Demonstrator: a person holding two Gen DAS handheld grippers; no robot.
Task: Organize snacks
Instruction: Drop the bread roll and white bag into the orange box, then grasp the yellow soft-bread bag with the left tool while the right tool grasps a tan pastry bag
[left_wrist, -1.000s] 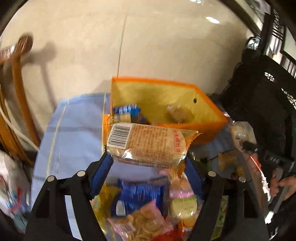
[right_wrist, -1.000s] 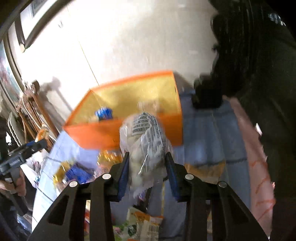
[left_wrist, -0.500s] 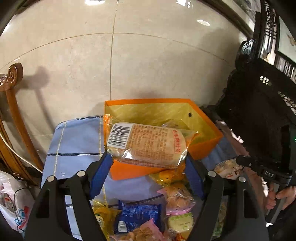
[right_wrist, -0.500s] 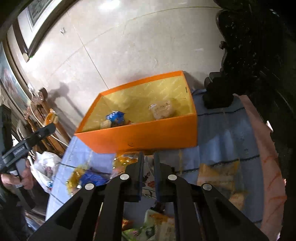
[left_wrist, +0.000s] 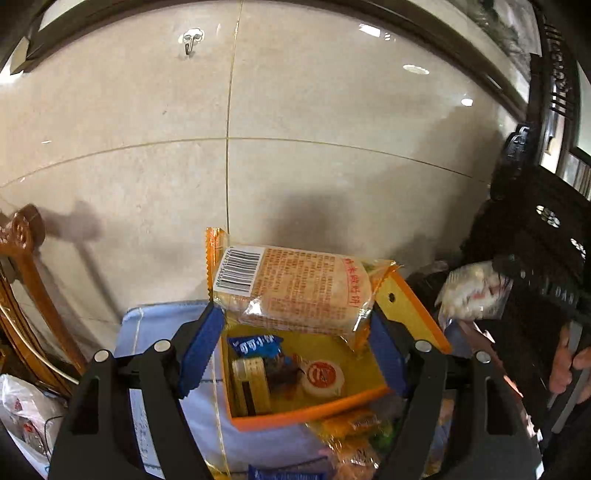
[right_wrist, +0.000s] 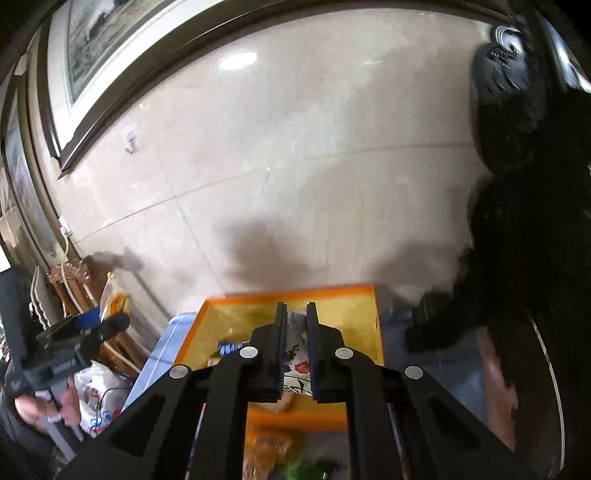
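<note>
The left gripper is clamping a wrapped cake crosswise directly above the orange box for dropping in, while the right gripper is pinching what appears to be a clear packet.

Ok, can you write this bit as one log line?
left gripper: holds biscuit pack over orange box | right gripper: shut on clear packet

Wall: large glossy beige tiles, thin pale joints, ceiling lights mirrored upper right.
Hook: small metal hook, upper left.
Left edge: carved brown wooden furniture.
Right side: dark carved furniture.
Picture frame: upper left.
</note>
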